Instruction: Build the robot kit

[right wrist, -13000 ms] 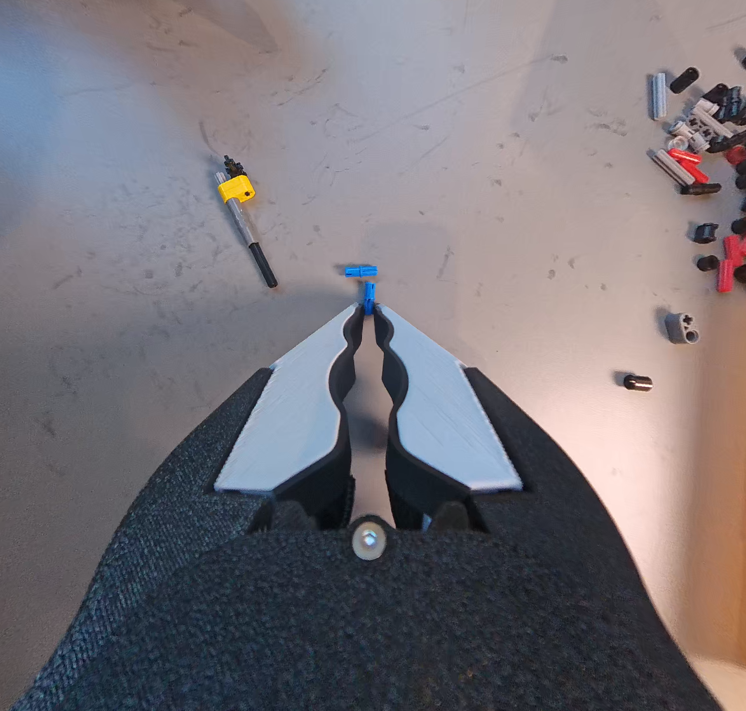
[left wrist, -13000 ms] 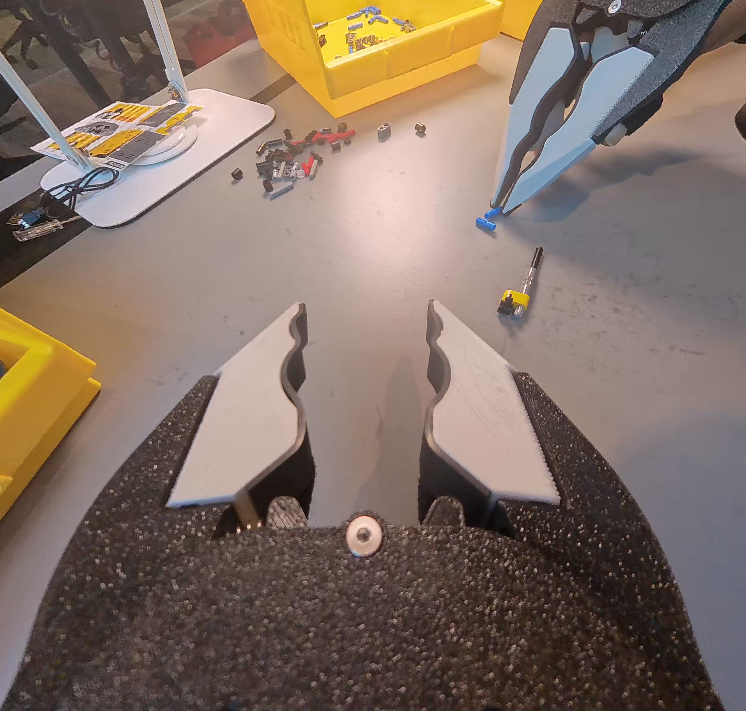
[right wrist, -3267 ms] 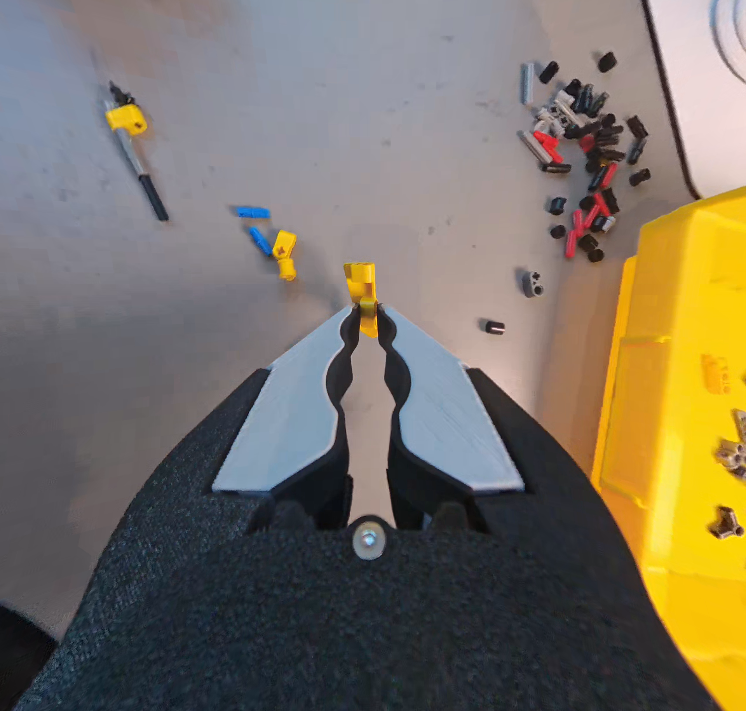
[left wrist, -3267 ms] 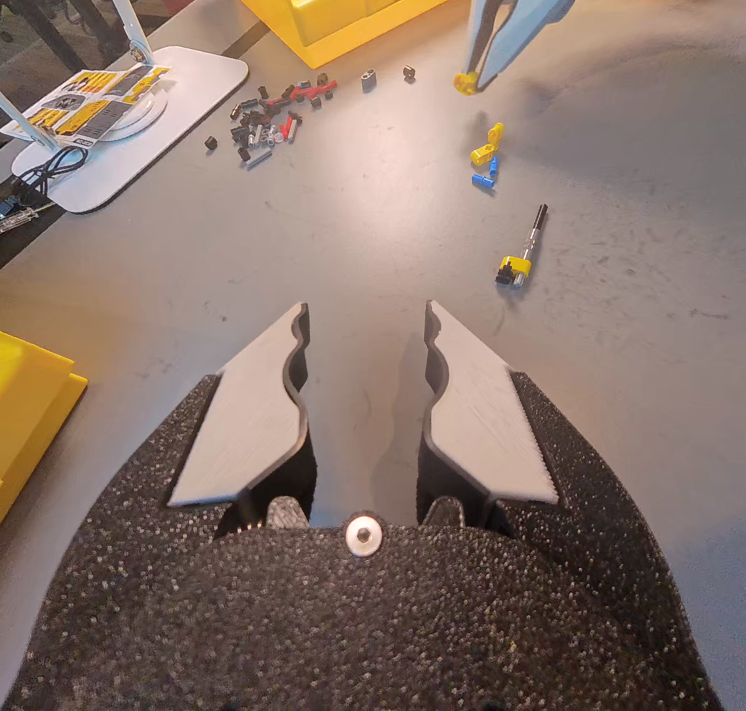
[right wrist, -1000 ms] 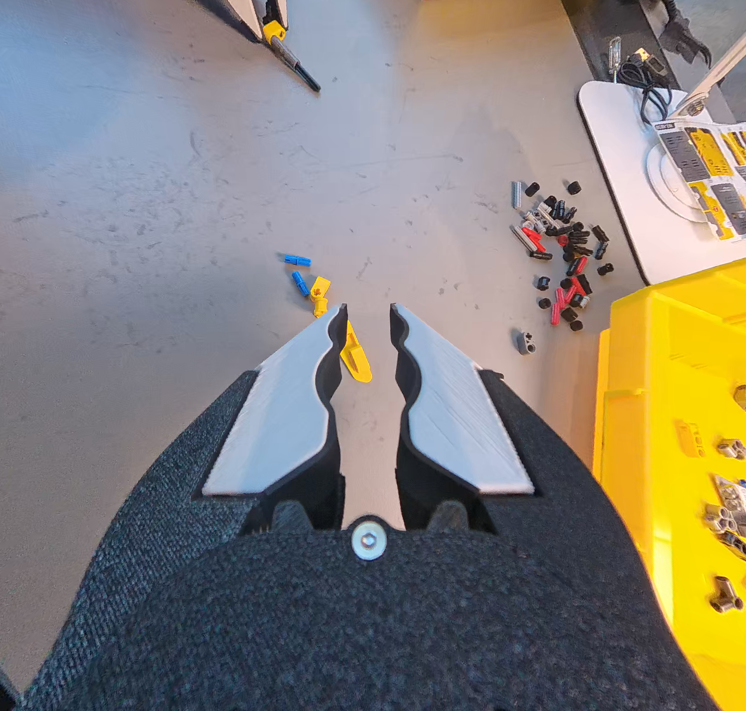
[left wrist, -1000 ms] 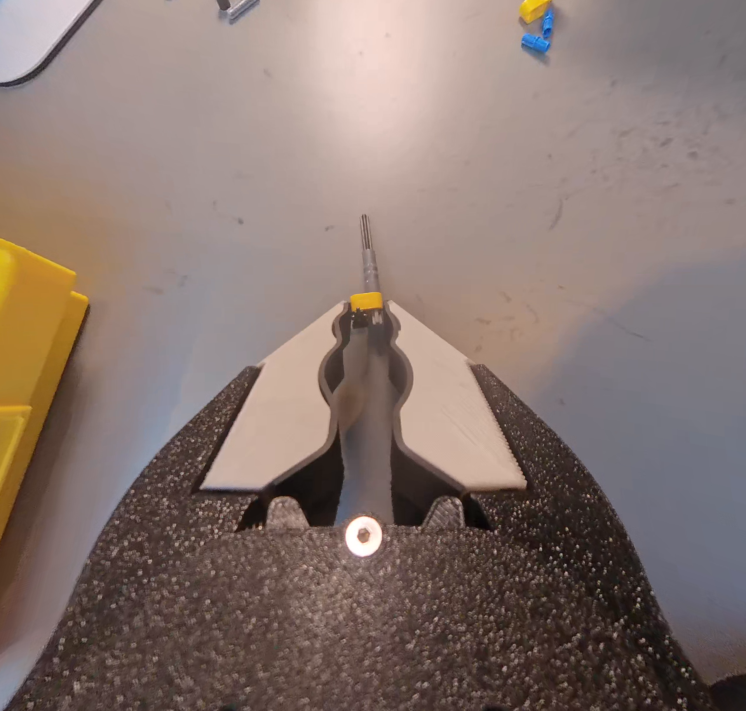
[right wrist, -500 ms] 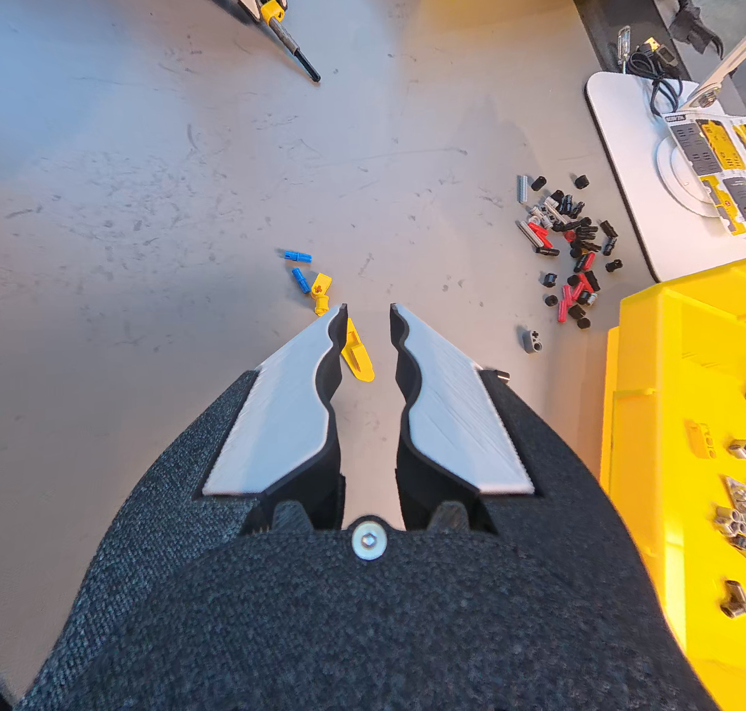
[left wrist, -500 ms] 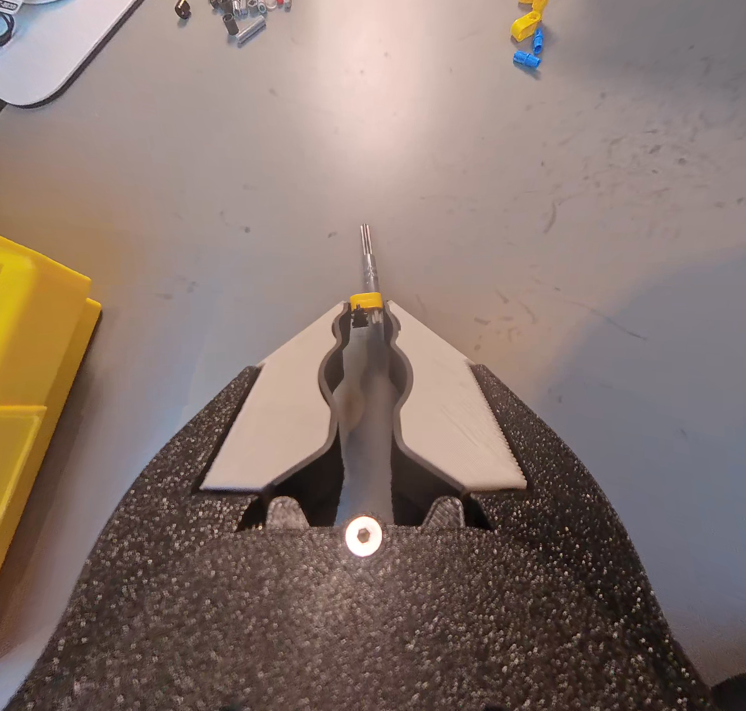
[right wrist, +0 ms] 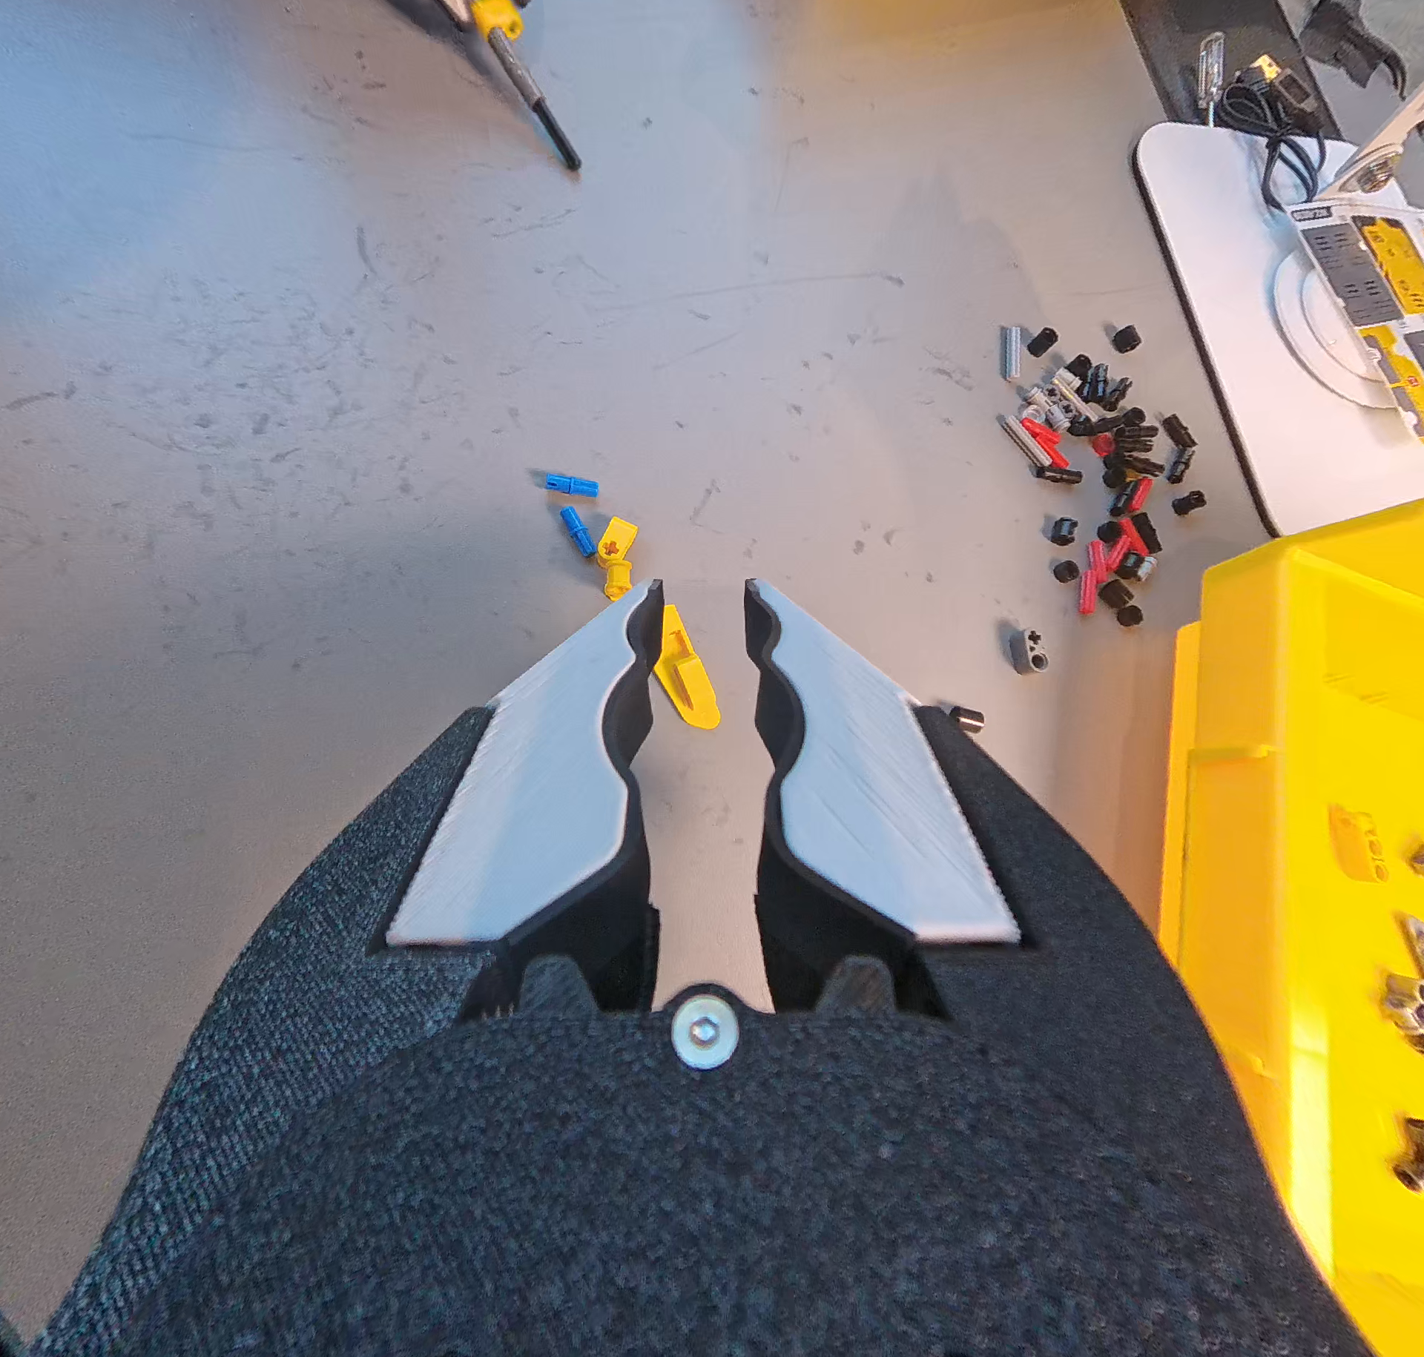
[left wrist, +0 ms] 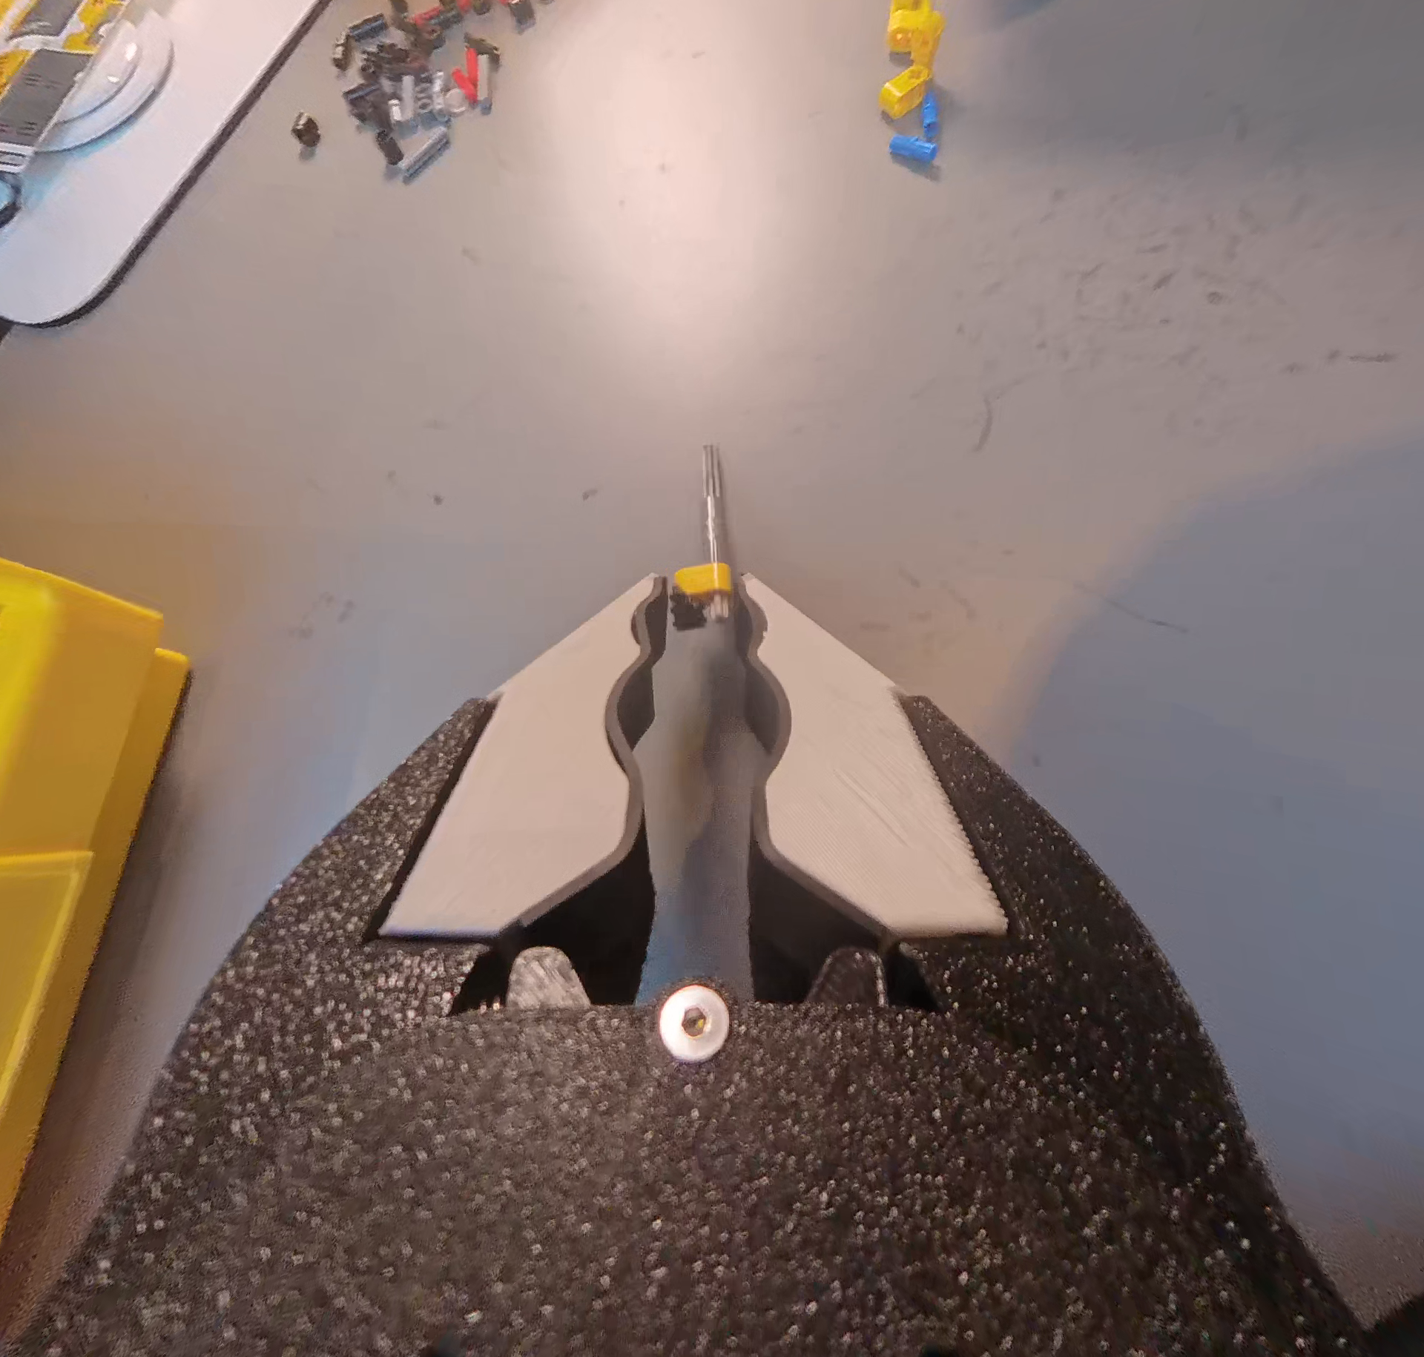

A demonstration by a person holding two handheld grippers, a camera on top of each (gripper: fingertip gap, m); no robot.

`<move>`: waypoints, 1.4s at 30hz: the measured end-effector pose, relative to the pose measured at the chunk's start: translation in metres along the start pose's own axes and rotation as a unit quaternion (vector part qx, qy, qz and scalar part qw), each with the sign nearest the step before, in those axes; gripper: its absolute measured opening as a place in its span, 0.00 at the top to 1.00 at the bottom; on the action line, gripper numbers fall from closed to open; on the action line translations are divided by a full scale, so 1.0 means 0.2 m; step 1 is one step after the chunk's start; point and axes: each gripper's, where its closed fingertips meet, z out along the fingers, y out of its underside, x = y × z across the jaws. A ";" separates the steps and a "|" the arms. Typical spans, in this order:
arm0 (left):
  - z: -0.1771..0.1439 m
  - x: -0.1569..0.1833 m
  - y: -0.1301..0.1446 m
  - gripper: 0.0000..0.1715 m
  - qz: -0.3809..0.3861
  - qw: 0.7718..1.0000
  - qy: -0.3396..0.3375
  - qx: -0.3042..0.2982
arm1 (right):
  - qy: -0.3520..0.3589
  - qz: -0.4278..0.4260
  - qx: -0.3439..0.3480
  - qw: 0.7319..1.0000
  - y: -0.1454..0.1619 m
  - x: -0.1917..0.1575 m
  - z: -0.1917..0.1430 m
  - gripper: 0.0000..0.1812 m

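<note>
My left gripper [left wrist: 700, 588] is shut on a small assembly: a yellow connector [left wrist: 701, 579] on a grey and black axle [left wrist: 710, 503] that points forward above the grey table. The same gripper and assembly [right wrist: 497, 14] show at the top of the right wrist view, the axle [right wrist: 535, 103] slanting down to the table. My right gripper [right wrist: 697, 588] is open and empty above the table. A yellow connector piece [right wrist: 686, 673] lies between its fingers, by the left one. Just ahead lie another yellow connector [right wrist: 616, 549] and two blue pins [right wrist: 572, 485].
A pile of small black, red and grey parts [right wrist: 1102, 465] lies right of the right gripper, with a grey connector [right wrist: 1029, 648] nearer. A yellow bin [right wrist: 1310, 819] with parts stands at the right edge. A white lamp base [right wrist: 1233, 280] holds a booklet. Another yellow bin [left wrist: 69, 819] is left of my left gripper. My hands' fingertips stand some 20 cm from each other.
The left gripper, open on the table 3.3 s ago, has shut on the axle assembly and lifted it. The right gripper has let go of the yellow connector and drawn back a little.
</note>
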 end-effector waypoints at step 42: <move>0.09 0.22 -0.35 0.77 -0.039 0.989 0.022 0.143 | -0.184 0.028 0.213 0.959 -0.37 -0.30 -0.14 0.96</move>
